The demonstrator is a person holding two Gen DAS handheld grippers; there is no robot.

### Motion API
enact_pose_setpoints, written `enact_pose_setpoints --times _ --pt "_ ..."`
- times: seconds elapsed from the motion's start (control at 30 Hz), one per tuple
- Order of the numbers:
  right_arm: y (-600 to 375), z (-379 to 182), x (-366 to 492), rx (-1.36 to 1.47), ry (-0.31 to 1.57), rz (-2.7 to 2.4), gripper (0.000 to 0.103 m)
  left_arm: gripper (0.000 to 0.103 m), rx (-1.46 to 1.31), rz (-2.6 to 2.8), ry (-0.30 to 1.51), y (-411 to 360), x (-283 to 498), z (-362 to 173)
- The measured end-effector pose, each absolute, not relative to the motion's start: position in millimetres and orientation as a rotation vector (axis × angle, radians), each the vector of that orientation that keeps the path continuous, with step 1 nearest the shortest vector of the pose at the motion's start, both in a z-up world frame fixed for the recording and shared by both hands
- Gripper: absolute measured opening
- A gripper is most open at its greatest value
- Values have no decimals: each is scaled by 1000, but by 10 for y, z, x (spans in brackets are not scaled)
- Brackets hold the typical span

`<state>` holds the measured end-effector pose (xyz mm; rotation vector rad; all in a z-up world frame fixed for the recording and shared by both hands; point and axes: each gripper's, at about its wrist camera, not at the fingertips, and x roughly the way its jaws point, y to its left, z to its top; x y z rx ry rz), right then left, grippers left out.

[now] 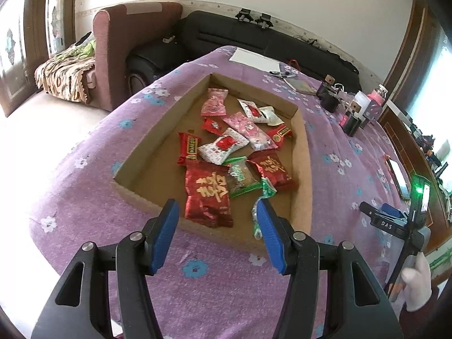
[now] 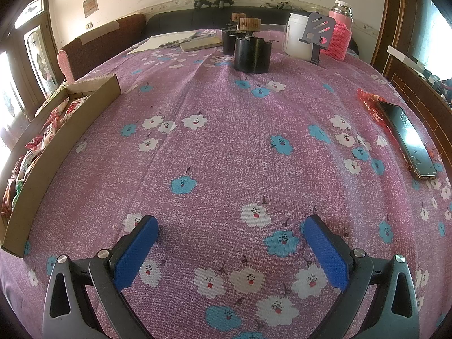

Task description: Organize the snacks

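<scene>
All the snacks are gathered in the shallow cardboard tray (image 1: 303, 152) on the bench (image 2: 226, 141), likely corralled there for sorting. The left tongs (image 1: 216, 220) hover half-spread and empty over the near rim, the big red packet (image 1: 207, 195) just beyond. The right tongs (image 2: 230, 228) gape wide, empty, well right of the tray.

Open cloth on counter (image 2: 226, 141) ahead of right gripper (image 2: 230, 233), nothing btwn its spread jaws. Left side blocked by cardboard tray (image 2: 56, 141) wall. Far end crowded: black holders (image 2: 251, 53), white jar (image 2: 296, 36), pink flask (image 2: 339, 31). Phone (image 2: 406, 138) lies flat at right edge. Left gripper (image 1: 217, 220) sits over tray's near wall; tray floor w/ snack packets (image 1: 234, 152) piled mid/right, bare strip along its left wall.
</scene>
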<state>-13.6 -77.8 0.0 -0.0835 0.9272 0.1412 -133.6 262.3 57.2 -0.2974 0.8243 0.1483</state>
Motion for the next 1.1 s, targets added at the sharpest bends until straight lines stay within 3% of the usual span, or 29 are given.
enact_pose_setpoints --times 0.53,0.63,0.9,1.1 --pt "-745 23 -202 -75 1024 109 102 56 -290 202 817 2789 -1393 500" --pt "-660 101 -290 -100 1012 105 95 56 -263 227 807 2789 -1421 523" --pt "-17 833 -959 -212 719 217 96 56 -255 246 802 2800 -1490 527" --pt "438 1025 -1344 -253 598 297 96 56 -235 265 787 2808 -1574 571"
